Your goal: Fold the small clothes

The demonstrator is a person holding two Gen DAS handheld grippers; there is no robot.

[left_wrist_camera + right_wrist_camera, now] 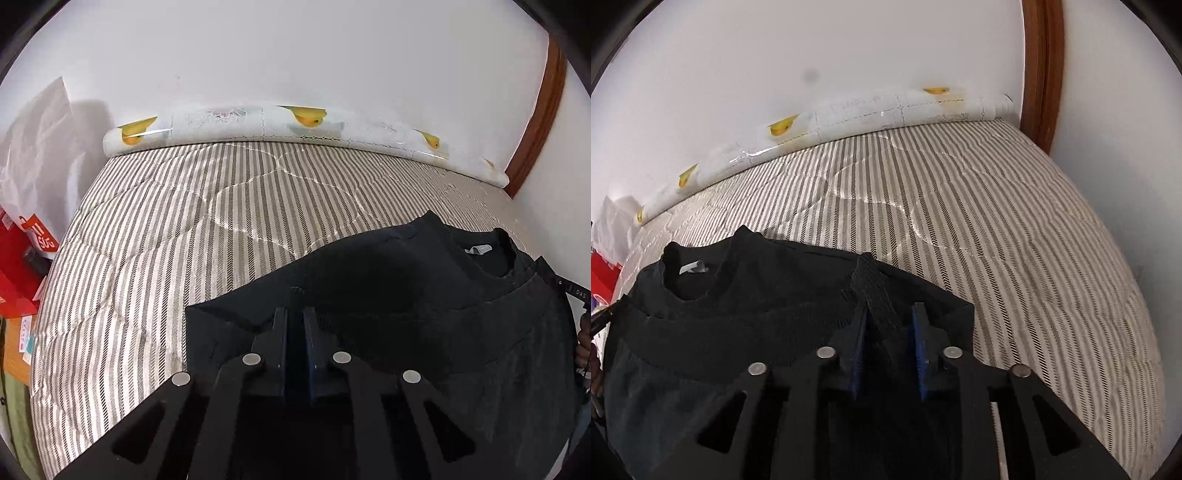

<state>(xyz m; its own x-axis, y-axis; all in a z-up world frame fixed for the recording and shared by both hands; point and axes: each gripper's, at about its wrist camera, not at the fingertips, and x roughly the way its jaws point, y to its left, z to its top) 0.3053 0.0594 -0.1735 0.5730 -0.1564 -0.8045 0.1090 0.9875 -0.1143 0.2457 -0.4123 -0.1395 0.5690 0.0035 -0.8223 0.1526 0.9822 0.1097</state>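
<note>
A black top (406,291) with a round neck and a white neck label (478,250) lies on the striped mattress (184,221). My left gripper (294,314) is shut on a fold of the black top near its left edge. In the right wrist view the same top (757,302) fills the lower left, label (693,266) up. My right gripper (890,314) is shut on a ribbed black strip of the top (873,291) that runs between its blue pads (921,343).
A rolled white sheet with yellow prints (295,125) lies along the wall at the mattress's far edge. Red boxes (18,266) and white bags (33,147) stand at the left. A brown wooden frame (1041,74) rises at the far right corner.
</note>
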